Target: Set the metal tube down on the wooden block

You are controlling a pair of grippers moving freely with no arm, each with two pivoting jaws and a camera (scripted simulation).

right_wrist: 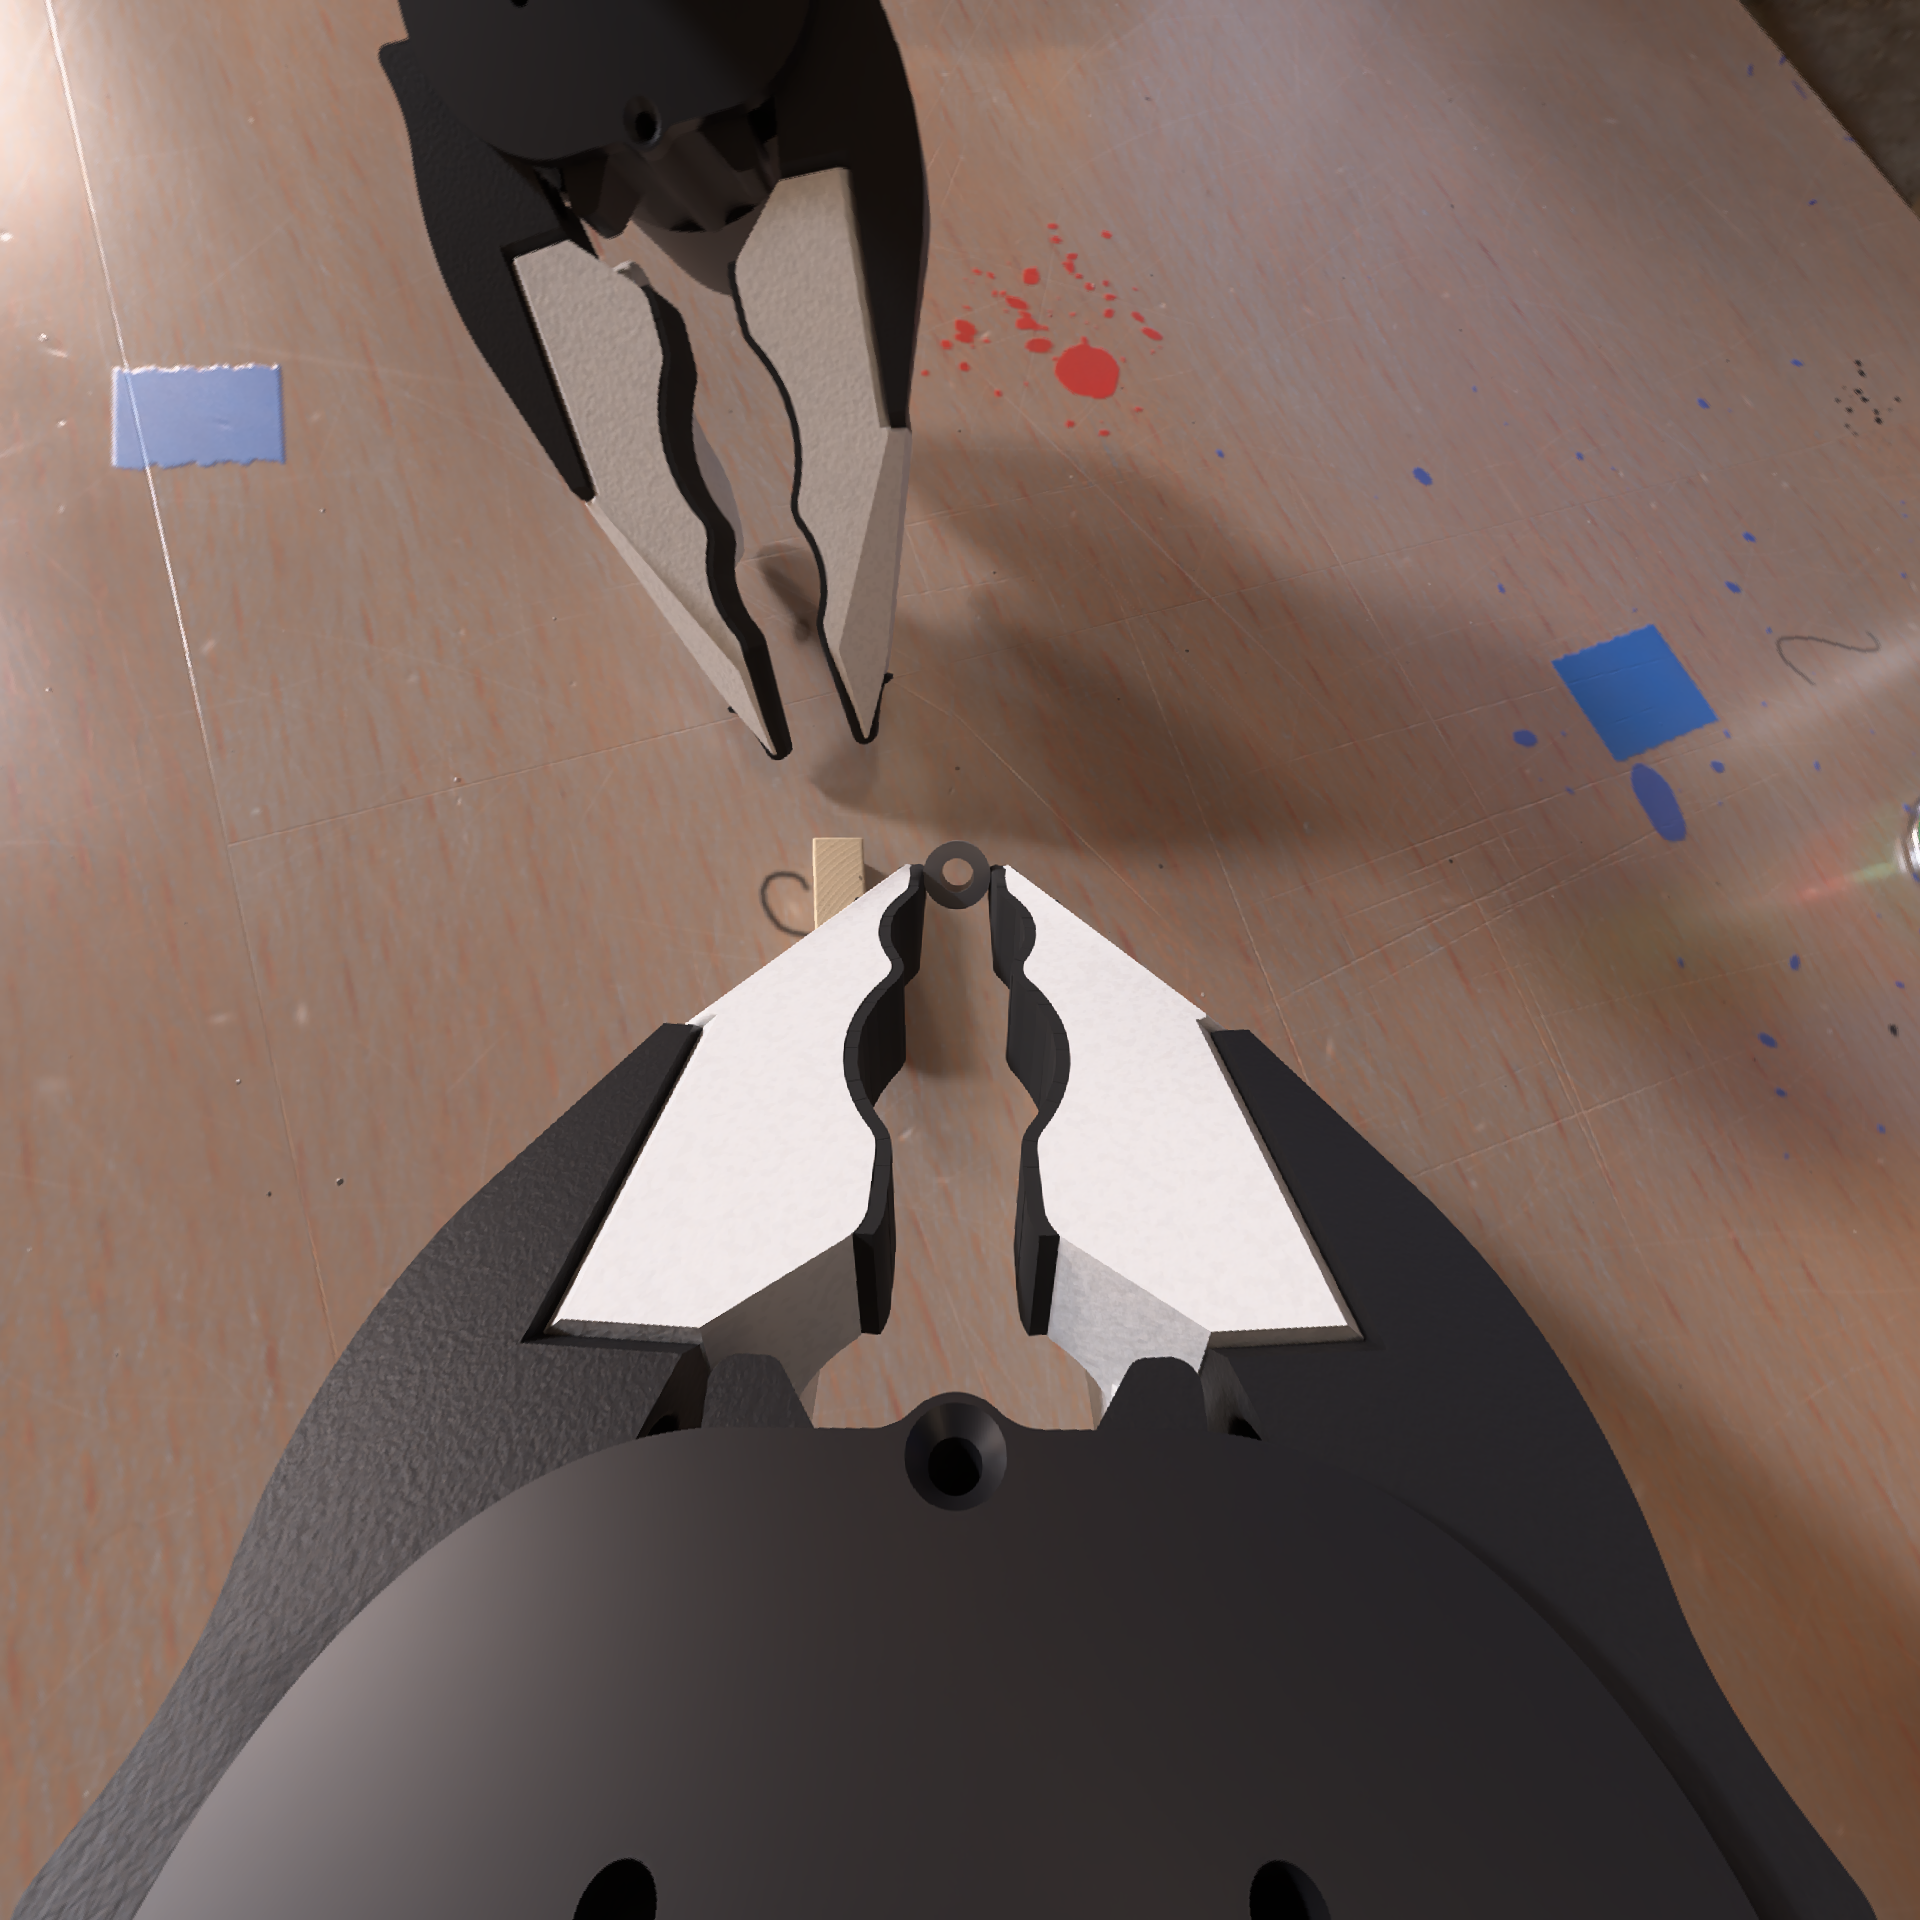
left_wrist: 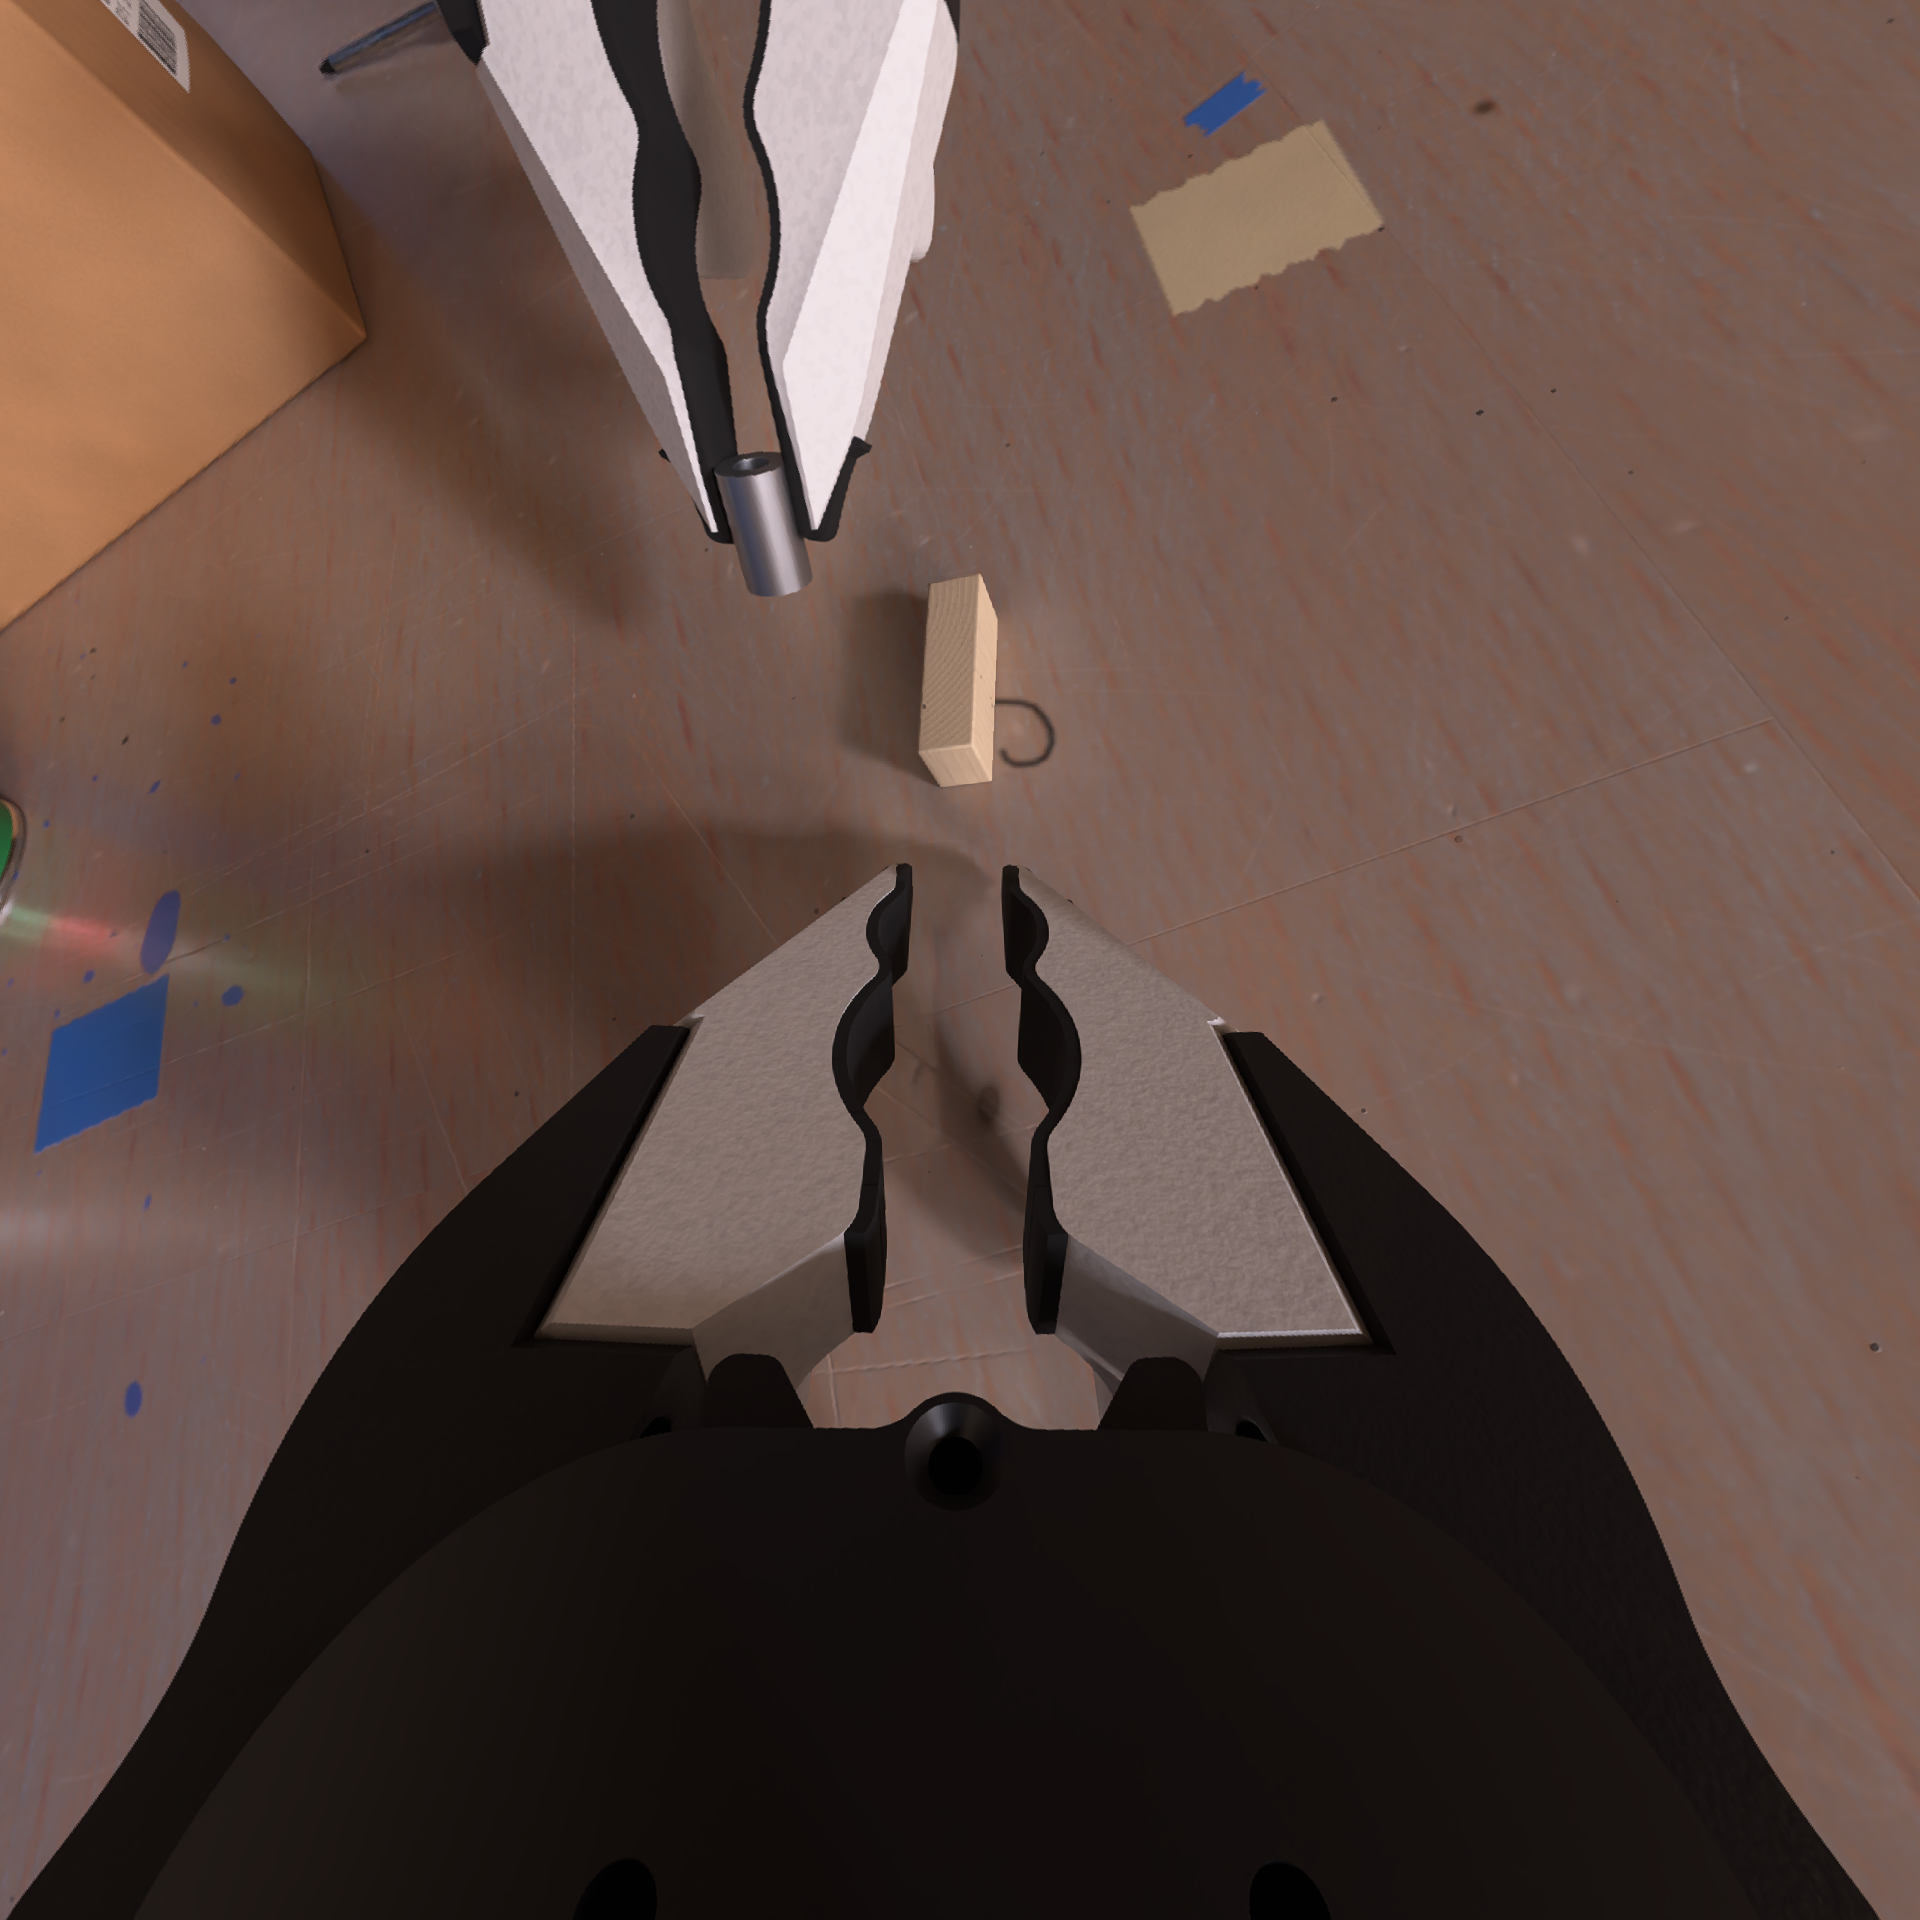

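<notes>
The metal tube (left_wrist: 764, 530) is a short grey cylinder, held near upright between the tips of my right gripper (left_wrist: 769, 509), above the table. In the right wrist view I see the tube (right_wrist: 957, 862) end-on, pinched at my right gripper's (right_wrist: 958, 881) tips. The wooden block (left_wrist: 958, 681) is a small pale bar lying on the table, just right of and nearer than the tube. In the right wrist view the block (right_wrist: 836, 871) is mostly hidden behind my left finger. My left gripper (left_wrist: 956, 883) is open and empty, short of the block; it also shows in the right wrist view (right_wrist: 821, 740).
A cardboard box (left_wrist: 135, 312) stands at the far left, with a thin metal rod (left_wrist: 374, 47) behind it. A tan tape patch (left_wrist: 1257, 218), blue tape pieces (left_wrist: 104, 1060) (right_wrist: 1631, 691), a shiny disc (left_wrist: 31, 914) and red paint spots (right_wrist: 1086, 369) lie flat on the wooden table (left_wrist: 1455, 935).
</notes>
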